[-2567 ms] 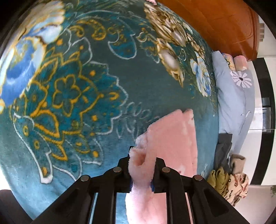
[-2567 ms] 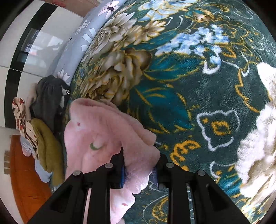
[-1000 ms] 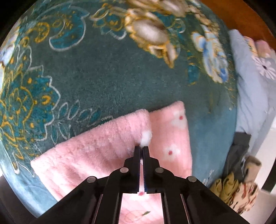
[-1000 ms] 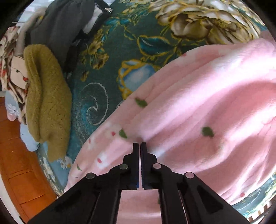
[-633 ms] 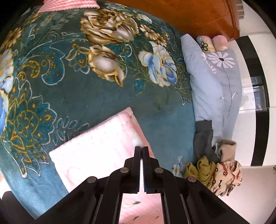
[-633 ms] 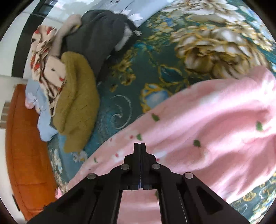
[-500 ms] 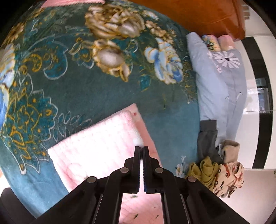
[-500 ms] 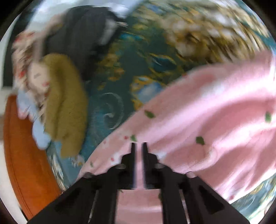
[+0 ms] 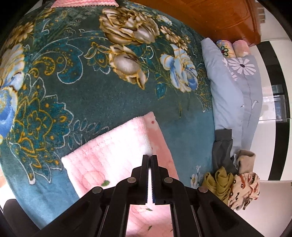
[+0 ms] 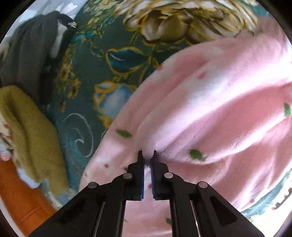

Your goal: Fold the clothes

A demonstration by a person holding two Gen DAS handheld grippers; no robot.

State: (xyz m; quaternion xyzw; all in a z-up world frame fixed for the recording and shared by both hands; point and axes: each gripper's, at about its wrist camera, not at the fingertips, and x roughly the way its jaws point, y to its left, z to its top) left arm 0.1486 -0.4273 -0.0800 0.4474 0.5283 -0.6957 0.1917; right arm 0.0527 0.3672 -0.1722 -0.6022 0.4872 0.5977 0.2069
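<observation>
A pink fleece garment [image 9: 113, 151] with small green and red spots lies folded on the teal floral blanket [image 9: 91, 94]. My left gripper [image 9: 149, 157] hovers above the garment's far right corner, shut, with nothing between its fingers. In the right wrist view the same garment [image 10: 219, 94] fills the right half, rumpled into long ridges. My right gripper [image 10: 147, 155] points steeply down at it. Its jaws are closing, and a tuft of pink fleece is pinched between the tips.
A clothes pile sits at the bed's edge: an olive knit [image 10: 27, 136], a grey garment [image 10: 27, 54] and a patterned cloth [image 9: 244, 187]. A pale blue daisy quilt [image 9: 235, 94] lies beyond it, with a wooden headboard [image 9: 219, 14] behind.
The left gripper has risen off the garment, still shut, so more of the bed shows. The right gripper parted briefly, dropped closer and closed on a ridge of fleece.
</observation>
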